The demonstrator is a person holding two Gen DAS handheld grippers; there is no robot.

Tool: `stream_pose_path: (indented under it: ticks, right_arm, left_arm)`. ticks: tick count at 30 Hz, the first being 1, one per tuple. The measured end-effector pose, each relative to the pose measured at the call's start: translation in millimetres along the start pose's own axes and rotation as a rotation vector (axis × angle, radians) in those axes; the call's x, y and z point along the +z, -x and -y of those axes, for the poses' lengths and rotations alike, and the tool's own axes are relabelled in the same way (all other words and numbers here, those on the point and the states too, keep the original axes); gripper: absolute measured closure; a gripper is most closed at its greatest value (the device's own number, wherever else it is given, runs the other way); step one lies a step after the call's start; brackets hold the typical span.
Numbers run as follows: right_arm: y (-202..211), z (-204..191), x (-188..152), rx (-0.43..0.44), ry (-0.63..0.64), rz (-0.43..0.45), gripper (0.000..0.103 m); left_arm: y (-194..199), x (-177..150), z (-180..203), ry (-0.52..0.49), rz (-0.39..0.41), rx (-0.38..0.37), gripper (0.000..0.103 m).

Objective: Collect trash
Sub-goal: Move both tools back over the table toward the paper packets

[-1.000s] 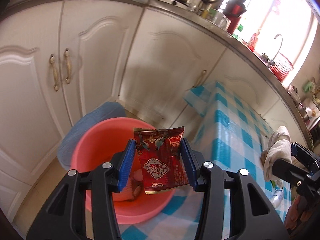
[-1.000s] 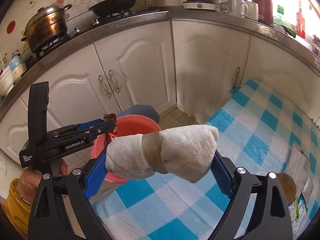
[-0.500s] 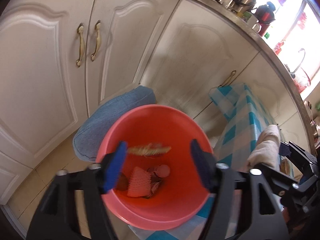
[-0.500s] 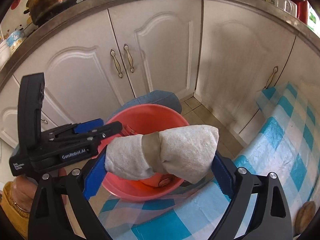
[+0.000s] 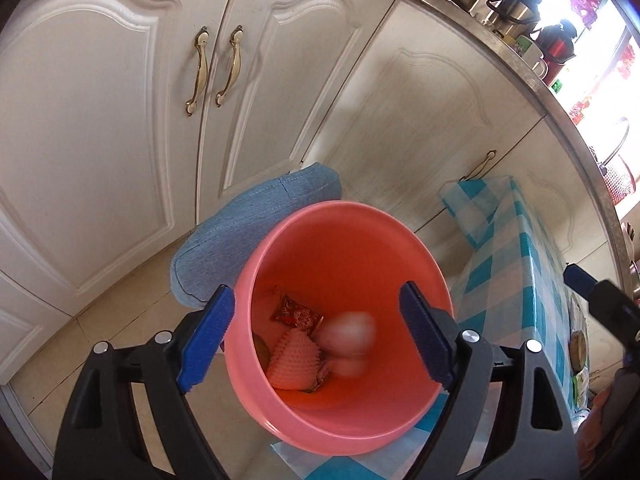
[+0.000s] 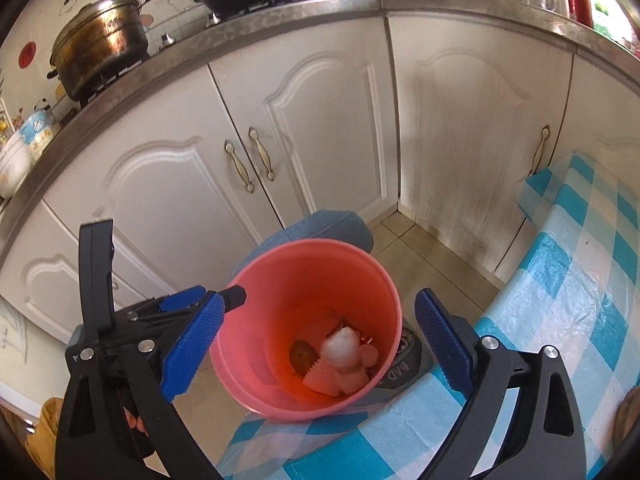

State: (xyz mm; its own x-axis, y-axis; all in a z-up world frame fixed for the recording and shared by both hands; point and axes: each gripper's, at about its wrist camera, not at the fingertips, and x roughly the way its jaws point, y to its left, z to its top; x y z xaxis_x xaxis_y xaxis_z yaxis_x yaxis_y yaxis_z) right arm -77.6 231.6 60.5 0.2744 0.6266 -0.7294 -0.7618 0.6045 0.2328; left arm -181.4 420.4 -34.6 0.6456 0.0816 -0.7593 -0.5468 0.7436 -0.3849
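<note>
A pink bucket point(image 5: 340, 210) stands on the floor beside the table, and both grippers hang over its mouth. My left gripper point(image 5: 316, 294) holds nothing and its jaws are opening. The red snack wrapper point(image 5: 296, 314) lies at the bucket's bottom next to a pink spiky foam net point(image 5: 294, 364). A white paper wad point(image 5: 348, 340) shows blurred there. In the right wrist view my right gripper point(image 6: 320, 302) is open and empty above the bucket point(image 6: 304, 246). The paper wad point(image 6: 346, 354) rests inside on the other trash.
A blue denim cushion point(image 5: 248, 232) sits behind the bucket against white cabinet doors point(image 5: 100, 120). The table with a blue-checked cloth point(image 6: 580, 280) is at the right. A dark mat point(image 6: 404, 360) lies under the bucket's right side. Pots stand on the counter point(image 6: 240, 28).
Both grippers moved down over the bucket. The left one opened and the red wrapper fell in. The right one opened and the white paper wad dropped into the bucket.
</note>
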Motion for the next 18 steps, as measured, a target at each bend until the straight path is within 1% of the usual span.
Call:
stream_pose_path:
  ticks: [5, 7, 11, 14, 18]
  right_arm:
    - [18.1, 10.6, 3.8, 0.011, -0.065, 0.038, 0.008]
    - [28.3, 17.3, 1.4, 0.014, -0.097, 0.053, 0.008]
    - [49.4, 28.4, -8.8, 0.002, -0.147, 0.080, 0.008]
    - [68.7, 36.2, -22.2, -0.010, -0.179, 0.106, 0.008]
    - [92.3, 43.8, -40.4, -0.030, -0.200, 0.141, 0.008]
  left_arm:
    - [3.2, -1.4, -0.9, 0.012, 0.003, 0.003, 0.016]
    - [3.8, -2.8, 0.4, 0.016, -0.002, -0.001, 0.013]
    - [4.0, -6.5, 10.2, 0.001, -0.015, -0.017, 0.013]
    - [5.2, -9.8, 23.7, -0.017, -0.026, -0.052, 0.013]
    - [9.4, -15.7, 52.5, -0.089, -0.034, -0.105, 0.012]
